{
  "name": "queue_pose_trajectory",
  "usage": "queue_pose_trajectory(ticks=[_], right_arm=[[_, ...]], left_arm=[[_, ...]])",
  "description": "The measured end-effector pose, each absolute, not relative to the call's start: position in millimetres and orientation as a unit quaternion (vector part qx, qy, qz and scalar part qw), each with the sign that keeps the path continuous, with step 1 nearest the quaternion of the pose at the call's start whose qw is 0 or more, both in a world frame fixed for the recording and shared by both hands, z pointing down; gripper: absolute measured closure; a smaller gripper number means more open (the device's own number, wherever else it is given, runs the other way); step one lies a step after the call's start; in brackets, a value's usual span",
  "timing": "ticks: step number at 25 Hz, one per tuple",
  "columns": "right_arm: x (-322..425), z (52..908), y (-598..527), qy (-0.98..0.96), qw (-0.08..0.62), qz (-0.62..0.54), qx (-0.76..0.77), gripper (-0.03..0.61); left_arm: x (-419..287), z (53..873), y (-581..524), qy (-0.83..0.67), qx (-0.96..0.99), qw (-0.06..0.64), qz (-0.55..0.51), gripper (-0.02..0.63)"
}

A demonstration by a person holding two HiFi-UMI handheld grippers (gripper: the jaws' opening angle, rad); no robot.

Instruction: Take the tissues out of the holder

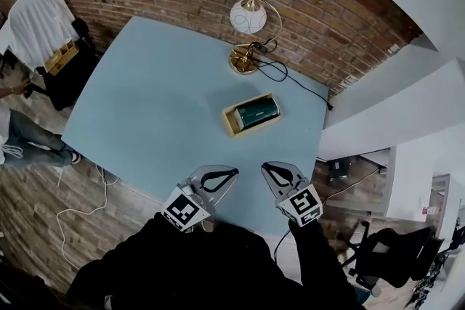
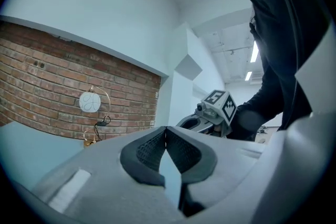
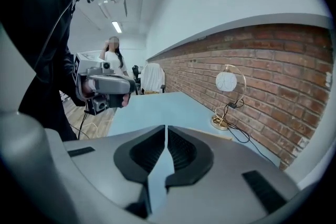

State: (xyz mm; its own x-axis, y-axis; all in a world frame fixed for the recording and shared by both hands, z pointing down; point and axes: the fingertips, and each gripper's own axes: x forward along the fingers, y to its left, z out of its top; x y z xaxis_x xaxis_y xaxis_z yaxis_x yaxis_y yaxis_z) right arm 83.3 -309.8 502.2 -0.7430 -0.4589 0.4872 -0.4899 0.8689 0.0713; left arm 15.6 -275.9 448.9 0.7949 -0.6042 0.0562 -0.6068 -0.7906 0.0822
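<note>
Head view shows the left gripper (image 1: 231, 173) and right gripper (image 1: 267, 169) closed tight and empty, while the tissues (image 1: 256, 112) sit in the holder (image 1: 229, 120).

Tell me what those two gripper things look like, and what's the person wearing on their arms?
Each one is light grey plastic. The left gripper and the right gripper both end in two curved jaws lined with black ribbed pads. Each carries a white cube printed with black square markers. The person wears black sleeves.
</note>
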Motion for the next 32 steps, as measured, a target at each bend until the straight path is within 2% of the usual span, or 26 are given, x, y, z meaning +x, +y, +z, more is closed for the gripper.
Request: queue_pose_trajectory(ticks=[9, 15, 21, 27, 32], right_arm=[[81, 557, -394, -0.916, 0.373, -0.033, 0.143, 0.567], [77, 597, -445, -0.88, 0.465, -0.089, 0.047, 0.498], [73, 634, -488, -0.843, 0.524, -0.121, -0.023, 0.425], [75, 666, -513, -0.805, 0.568, -0.154, -0.076, 0.382], [73, 687, -525, -0.783, 0.593, -0.157, -0.106, 0.28]], left_arm=[[21, 488, -342, -0.356, 0.933, 0.057, 0.014, 0.606], [21, 518, -381, -0.38, 0.922, 0.068, 0.016, 0.606], [23, 552, -410, -0.393, 0.916, 0.072, 0.033, 0.606], [28, 577, -427, -0.397, 0.913, 0.088, 0.041, 0.606], [28, 585, -438, -0.405, 0.908, 0.103, 0.033, 0.606]])
